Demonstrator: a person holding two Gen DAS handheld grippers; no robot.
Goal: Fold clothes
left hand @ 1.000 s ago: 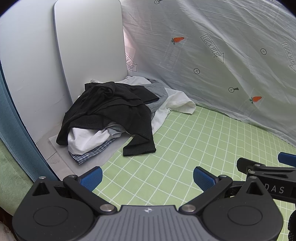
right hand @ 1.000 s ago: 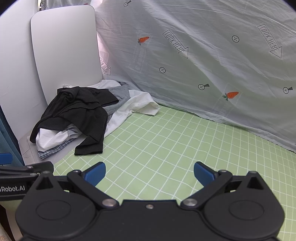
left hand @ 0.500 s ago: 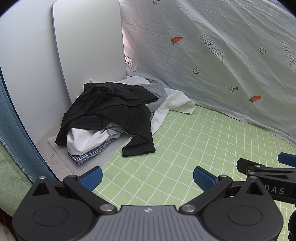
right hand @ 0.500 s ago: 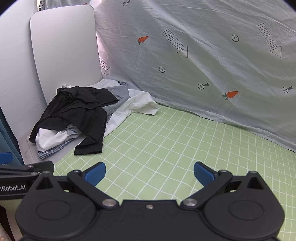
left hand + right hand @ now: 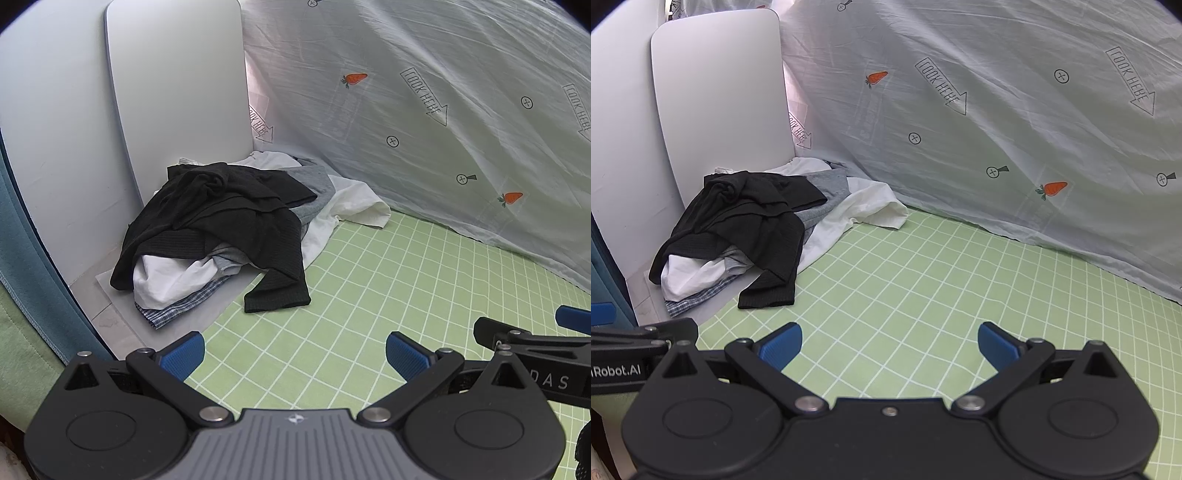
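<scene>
The pile of clothes (image 5: 221, 229) lies ahead and to the left of both claws. The left claw (image 5: 295, 354) is nearer. It and the right claw (image 5: 890, 343) are wide open and hold nothing.

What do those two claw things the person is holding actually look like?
The left gripper has a ribbed grey body with a small star-like emblem, black linkage arms, silver pivot pins and blue ridged fingertips. The right gripper is all black, with the same blue fingertips. White lettering marks their sides.

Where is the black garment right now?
In both wrist views the black garment lies at far left atop the clothes pile, against the white board; one sleeve trails onto the green checked cloth.
</scene>
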